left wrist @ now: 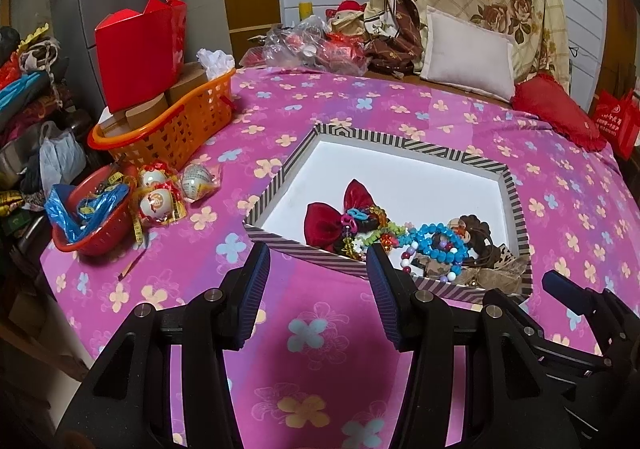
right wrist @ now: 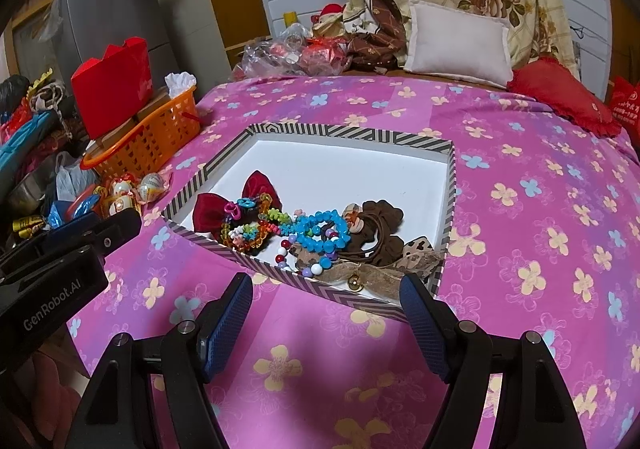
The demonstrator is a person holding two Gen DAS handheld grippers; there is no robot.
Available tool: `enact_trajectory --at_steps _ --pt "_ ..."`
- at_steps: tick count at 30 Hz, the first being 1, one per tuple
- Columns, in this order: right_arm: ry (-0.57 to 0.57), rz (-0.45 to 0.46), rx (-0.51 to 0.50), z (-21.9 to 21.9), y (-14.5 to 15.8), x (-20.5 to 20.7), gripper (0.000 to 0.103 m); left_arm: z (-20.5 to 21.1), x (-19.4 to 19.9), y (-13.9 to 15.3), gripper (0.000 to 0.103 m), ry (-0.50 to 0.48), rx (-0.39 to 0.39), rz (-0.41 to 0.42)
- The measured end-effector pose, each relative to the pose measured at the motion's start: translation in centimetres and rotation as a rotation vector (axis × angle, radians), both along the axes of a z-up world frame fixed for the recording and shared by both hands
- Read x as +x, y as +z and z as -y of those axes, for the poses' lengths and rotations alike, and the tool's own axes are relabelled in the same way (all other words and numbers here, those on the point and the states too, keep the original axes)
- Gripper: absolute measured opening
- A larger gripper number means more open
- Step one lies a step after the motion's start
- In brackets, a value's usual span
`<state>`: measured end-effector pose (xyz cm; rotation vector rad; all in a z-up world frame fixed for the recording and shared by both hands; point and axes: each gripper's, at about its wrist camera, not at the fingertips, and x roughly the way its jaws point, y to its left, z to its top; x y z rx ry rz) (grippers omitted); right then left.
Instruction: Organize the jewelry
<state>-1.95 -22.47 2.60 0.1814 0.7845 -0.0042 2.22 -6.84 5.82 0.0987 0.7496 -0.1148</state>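
Observation:
A shallow box with a striped rim lies on the pink flowered bedspread. Jewelry is heaped in its near corner: a dark red bow, a blue bead bracelet, a brown scrunchie, colourful bead strings and a leopard ribbon with a bell. My left gripper hovers open just before the box's near edge, nothing between its fingers. My right gripper is open too, empty, in front of the box's near rim. Each gripper shows at the edge of the other's view.
An orange basket with a red box and cartons stands at the left edge. A red colander and wrapped eggs lie near it. Pillows, a red cushion and plastic bags line the back.

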Motion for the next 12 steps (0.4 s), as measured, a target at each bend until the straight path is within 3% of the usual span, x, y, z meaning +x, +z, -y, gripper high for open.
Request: enact_trajectory --at_steps 12 --pt "-0.022 -0.012 -0.001 1.7 -0.6 -0.3 0.074 -0.8 0.5 -0.9 0.051 0.02 -0.015 -0.028"
